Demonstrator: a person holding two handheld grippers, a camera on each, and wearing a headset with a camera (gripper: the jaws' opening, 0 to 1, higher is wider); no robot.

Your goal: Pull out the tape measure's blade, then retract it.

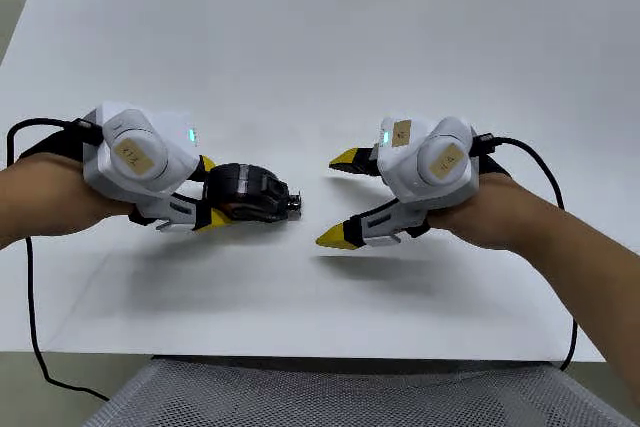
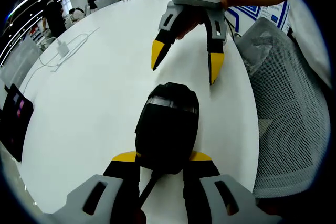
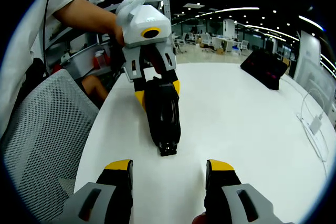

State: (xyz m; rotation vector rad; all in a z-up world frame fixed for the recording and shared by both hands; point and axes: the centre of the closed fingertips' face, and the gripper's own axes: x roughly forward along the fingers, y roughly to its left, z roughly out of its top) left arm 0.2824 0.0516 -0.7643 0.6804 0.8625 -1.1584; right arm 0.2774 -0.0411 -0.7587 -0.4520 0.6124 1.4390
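Left gripper [image 1: 210, 191]: its two yellow-tipped jaws pinch the back of the tape measure, one on each side.
Tape measure [image 1: 250, 192]: black case that sticks out past the left jaws. Its long way runs straight from one gripper to the other. I cannot tell if it rests on the table [image 1: 300, 67].
Blade hook [image 1: 295, 204]: small metal end at the front of the case, pointing at the other gripper. The blade looks all tucked in.
Right gripper [image 1: 338, 199]: jaws spread wide and holding nothing. It faces the hook, near but not touching.
Next move: I think the right jaws, being nearest the hook, should close on it and pull away along that line.
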